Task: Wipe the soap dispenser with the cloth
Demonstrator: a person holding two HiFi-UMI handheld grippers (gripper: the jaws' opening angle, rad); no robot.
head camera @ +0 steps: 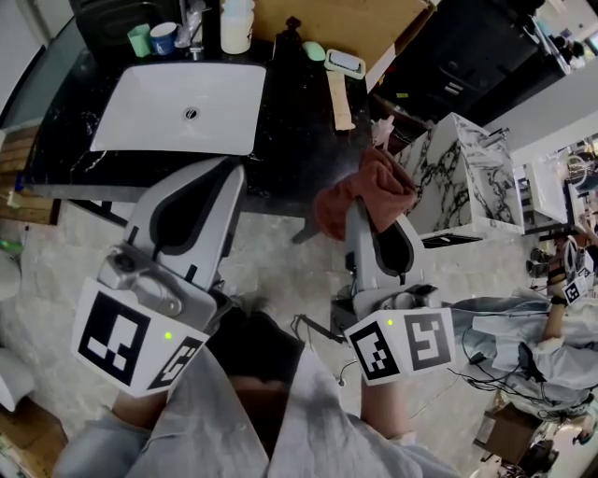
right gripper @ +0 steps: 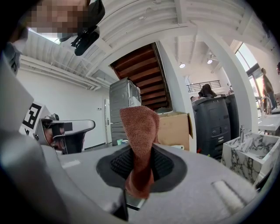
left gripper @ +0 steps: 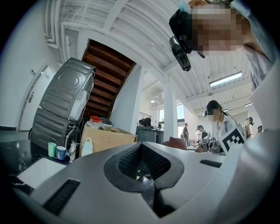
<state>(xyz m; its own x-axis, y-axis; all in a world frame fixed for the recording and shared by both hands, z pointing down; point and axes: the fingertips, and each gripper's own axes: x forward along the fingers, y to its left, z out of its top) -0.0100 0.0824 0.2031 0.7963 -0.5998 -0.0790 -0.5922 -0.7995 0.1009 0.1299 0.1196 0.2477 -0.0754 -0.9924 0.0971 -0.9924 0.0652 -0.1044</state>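
A white soap dispenser (head camera: 236, 26) stands at the back of the black counter (head camera: 290, 121), right of the faucet. In the left gripper view the dispenser (left gripper: 87, 147) shows far off. My right gripper (head camera: 366, 207) is shut on a rust-brown cloth (head camera: 369, 187), held off the counter's front right edge. In the right gripper view the cloth (right gripper: 141, 131) sticks up from between the jaws of the right gripper (right gripper: 139, 159). My left gripper (head camera: 232, 177) hangs at the counter's front edge below the sink, jaws shut on nothing. In its own view the left gripper (left gripper: 142, 151) shows its pads closed together.
A white sink (head camera: 140, 126) is set in the counter. A green cup (head camera: 139, 39), a blue cup (head camera: 163, 37) and a faucet (head camera: 192, 23) line the back. A soap dish (head camera: 344, 63) and a wooden strip (head camera: 340, 101) lie to the right. A marble-patterned box (head camera: 458, 177) stands right of the counter.
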